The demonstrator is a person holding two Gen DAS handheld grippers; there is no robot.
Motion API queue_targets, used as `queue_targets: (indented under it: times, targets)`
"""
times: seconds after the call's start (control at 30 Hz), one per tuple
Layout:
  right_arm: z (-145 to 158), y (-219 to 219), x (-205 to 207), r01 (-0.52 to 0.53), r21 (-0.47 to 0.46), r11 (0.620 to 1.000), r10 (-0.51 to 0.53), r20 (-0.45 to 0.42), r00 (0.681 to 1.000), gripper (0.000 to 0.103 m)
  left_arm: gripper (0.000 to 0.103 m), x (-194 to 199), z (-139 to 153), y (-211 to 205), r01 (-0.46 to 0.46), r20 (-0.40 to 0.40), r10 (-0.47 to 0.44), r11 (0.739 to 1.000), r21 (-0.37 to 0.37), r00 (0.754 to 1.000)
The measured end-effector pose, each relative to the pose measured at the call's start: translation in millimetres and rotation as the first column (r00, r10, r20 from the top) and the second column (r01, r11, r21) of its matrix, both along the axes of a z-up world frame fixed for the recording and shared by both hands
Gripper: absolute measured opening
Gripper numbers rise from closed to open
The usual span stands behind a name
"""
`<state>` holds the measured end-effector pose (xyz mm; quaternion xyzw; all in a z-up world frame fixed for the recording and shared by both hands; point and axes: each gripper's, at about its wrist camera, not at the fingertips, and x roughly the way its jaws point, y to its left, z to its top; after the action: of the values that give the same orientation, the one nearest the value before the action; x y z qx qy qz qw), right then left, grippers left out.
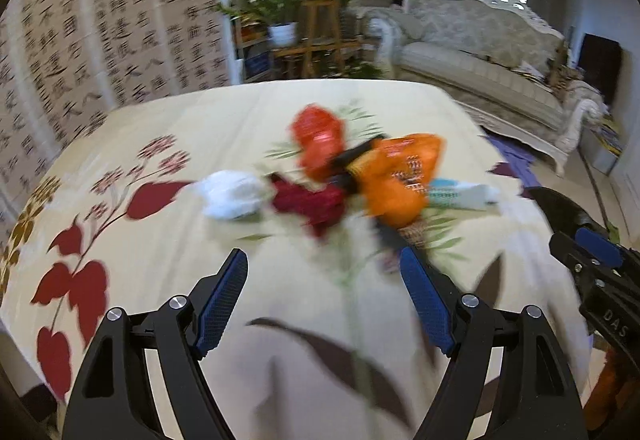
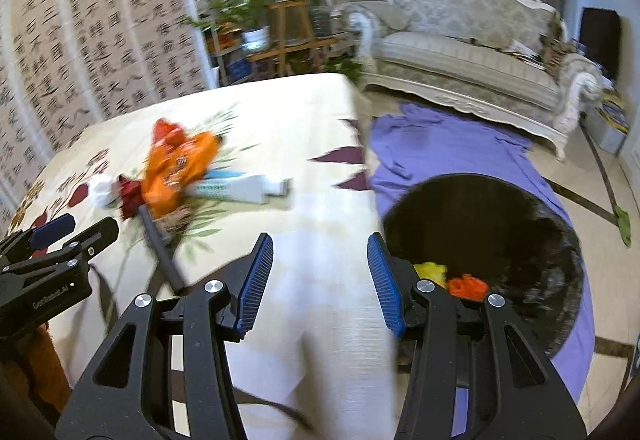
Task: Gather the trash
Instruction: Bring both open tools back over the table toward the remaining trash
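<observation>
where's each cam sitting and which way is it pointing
Left wrist: on the left gripper, looking down over the table at the trash pile; its open blue pads and the right gripper's tip show.
Right wrist: on the right gripper, facing the table edge and black bin; the left gripper shows.
Shared: pile, sofa, plants.

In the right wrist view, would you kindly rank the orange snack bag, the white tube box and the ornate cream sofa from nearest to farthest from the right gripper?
1. White tube box, ahead and left on the table.
2. Orange snack bag, further left, in the trash pile.
3. Ornate cream sofa, across the room, upper right.

The right gripper is open and empty.
</observation>
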<state>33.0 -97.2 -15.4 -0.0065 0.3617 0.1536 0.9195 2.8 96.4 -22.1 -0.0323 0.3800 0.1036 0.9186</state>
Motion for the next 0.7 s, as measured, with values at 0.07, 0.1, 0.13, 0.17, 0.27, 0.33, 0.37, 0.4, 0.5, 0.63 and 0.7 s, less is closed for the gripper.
queue_targets:
  times: [0.07,0.1,0.13,0.17,0.27,0.33,0.37,0.4,0.5,0.63,0.7]
  targets:
    - [0.1,12.7,-3.1,-0.031,-0.004,1.0,0.031,0.0,1.0,0.048,0.076,-5.5,-1.6,13.1,-0.03,-0.003,0.03,1.0,0.0,1.0]
    - [0.4,20.3,-4.5,-0.048,-0.006,0.999,0.048,0.001,0.999,0.048,0.076,-8.3,-2.5,20.2,-0.047,-0.005,0.047,0.999,-0.001,0.999]
    - [0.4,25.4,-5.2,-0.059,-0.008,0.998,0.059,0.001,0.998,0.048,0.076,-11.0,-3.3,25.3,-0.058,-0.006,0.058,0.998,-0.001,0.998]
    - [0.6,31.3,-6.0,-0.072,-0.01,0.997,0.072,0.0,0.997,0.048,0.076,-13.3,-4.2,30.6,-0.07,-0.008,0.07,0.998,-0.002,0.997]
    - [0.1,47.0,-7.3,-0.109,-0.017,0.994,0.109,-0.006,0.994,0.048,0.076,-20.3,-6.5,46.6,-0.108,-0.011,0.108,0.994,-0.002,0.994]
    - [-1.1,58.8,-8.1,-0.132,-0.024,0.991,0.132,-0.012,0.991,0.048,0.076,-24.0,-7.7,56.3,-0.129,-0.013,0.129,0.992,-0.003,0.992]
    - [-2.0,63.1,-8.7,-0.141,-0.028,0.99,0.14,-0.015,0.99,0.048,0.076,-25.3,-8.7,61.0,-0.14,-0.015,0.14,0.99,-0.006,0.99]
    - [-2.7,66.9,-9.1,-0.149,-0.03,0.988,0.148,-0.018,0.989,0.048,0.076,-26.1,-9.9,65.3,-0.149,-0.017,0.149,0.989,-0.01,0.989]
    - [-5.0,79.0,-8.8,-0.177,-0.044,0.983,0.176,-0.029,0.984,0.048,0.076,-26.8,-12.5,74.3,-0.162,-0.025,0.162,0.987,-0.021,0.986]
    - [-7.2,90.4,-8.0,-0.198,-0.053,0.979,0.196,-0.042,0.98,0.047,0.076,-29.5,-15.2,77.0,-0.162,-0.027,0.161,0.986,-0.032,0.987]
    - [-8.3,95.1,-8.0,-0.208,-0.063,0.976,0.205,-0.045,0.978,0.046,0.076,-29.3,-16.5,78.7,-0.16,-0.028,0.159,0.986,-0.036,0.987]
